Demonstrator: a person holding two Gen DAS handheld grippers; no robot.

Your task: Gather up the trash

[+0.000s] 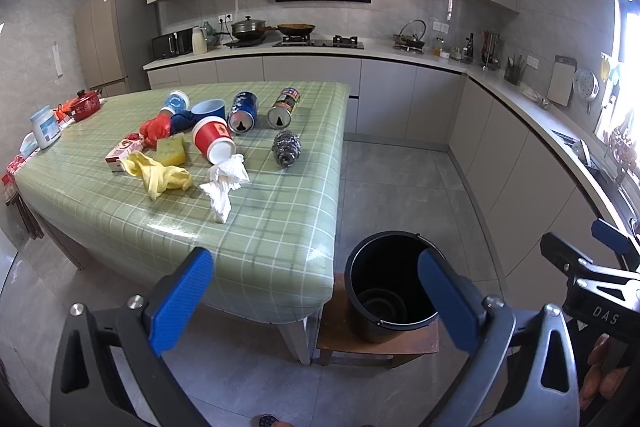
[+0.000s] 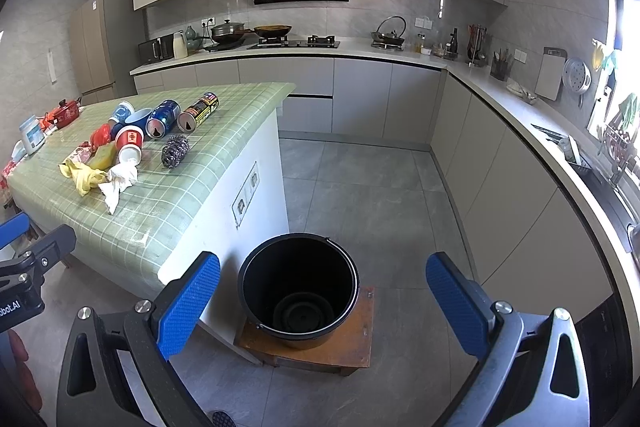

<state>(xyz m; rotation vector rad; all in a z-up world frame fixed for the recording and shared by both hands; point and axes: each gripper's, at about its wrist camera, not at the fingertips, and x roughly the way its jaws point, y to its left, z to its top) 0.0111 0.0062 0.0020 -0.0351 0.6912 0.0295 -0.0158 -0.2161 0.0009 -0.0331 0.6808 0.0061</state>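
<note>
Nothing has been picked up yet: the left gripper point(image 1: 314, 303) and the right gripper point(image 2: 324, 305) both hang with blue pads spread wide and nothing between them, back from the near edge of the table point(image 1: 264, 251). The trash lies in a cluster toward the far left of the green checked cloth: a crumpled white tissue point(image 1: 224, 183) nearest, a yellow glove point(image 1: 160, 175) to its left, a tipped red paper cup point(image 1: 212, 141) touching the tissue, two cans point(image 1: 243, 113) on their sides behind, and a steel scourer point(image 1: 286, 149) to the right. The black bucket point(image 2: 298, 287) stands open on a low wooden stool point(image 2: 362, 343) just right of the table (it looks empty, apart from a moulded base). This seems the start of collection; the next move calls for a reach forward over the table, likely to the tissue, then closing on it.
</note>
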